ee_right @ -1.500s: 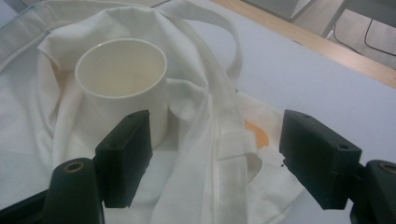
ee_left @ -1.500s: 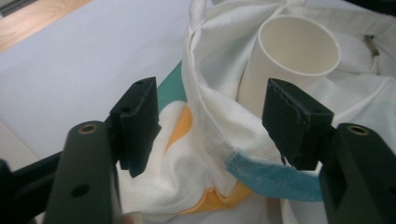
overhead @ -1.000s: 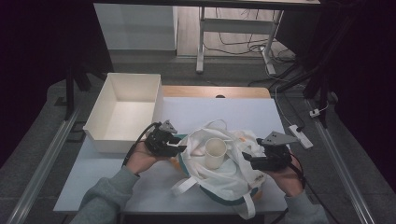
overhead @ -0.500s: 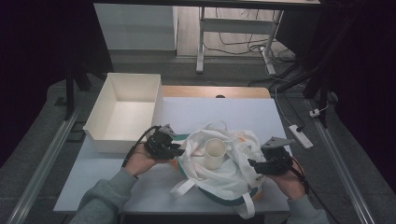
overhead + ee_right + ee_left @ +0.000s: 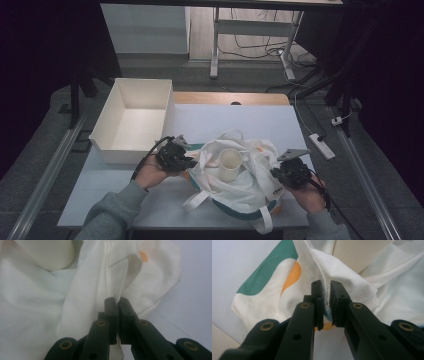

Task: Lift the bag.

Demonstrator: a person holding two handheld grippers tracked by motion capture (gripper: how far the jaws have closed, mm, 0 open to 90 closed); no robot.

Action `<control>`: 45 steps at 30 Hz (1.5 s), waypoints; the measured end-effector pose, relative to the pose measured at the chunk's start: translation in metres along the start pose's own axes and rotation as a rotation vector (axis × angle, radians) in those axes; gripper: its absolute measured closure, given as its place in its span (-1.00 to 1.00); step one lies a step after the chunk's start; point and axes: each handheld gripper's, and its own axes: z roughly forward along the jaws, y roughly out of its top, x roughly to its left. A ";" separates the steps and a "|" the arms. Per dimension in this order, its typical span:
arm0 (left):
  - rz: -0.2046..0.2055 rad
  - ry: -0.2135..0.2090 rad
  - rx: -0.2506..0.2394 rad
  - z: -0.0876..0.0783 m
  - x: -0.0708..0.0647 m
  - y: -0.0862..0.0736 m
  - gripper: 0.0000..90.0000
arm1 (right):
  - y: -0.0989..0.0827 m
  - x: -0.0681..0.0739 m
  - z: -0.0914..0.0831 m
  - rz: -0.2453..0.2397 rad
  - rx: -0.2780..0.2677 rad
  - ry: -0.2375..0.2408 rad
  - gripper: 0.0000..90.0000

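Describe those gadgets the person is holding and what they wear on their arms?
Each hand carries a black tool: the left tool and the right tool. Both have two flat black jaws on jointed links with brass-coloured rivets. A grey three-cornered plate tops the right one. A dark cable trails from the left. The sleeves are grey.

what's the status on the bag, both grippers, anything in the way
Left gripper and right gripper just closed, each pinching the cloth bag at opposite sides. Cream cup stands inside. White box off to the left, clear.
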 end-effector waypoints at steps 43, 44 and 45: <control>-0.013 -0.011 -0.286 -0.087 0.015 -0.002 0.88 | 0.009 -0.020 -0.073 0.057 -0.351 -0.150 0.94; -0.012 -0.013 -0.289 -0.088 0.015 -0.001 0.88 | 0.010 -0.020 -0.073 0.055 -0.352 -0.151 0.94; -0.012 -0.013 -0.294 -0.089 0.014 -0.001 0.88 | 0.012 -0.021 -0.074 0.053 -0.355 -0.153 0.94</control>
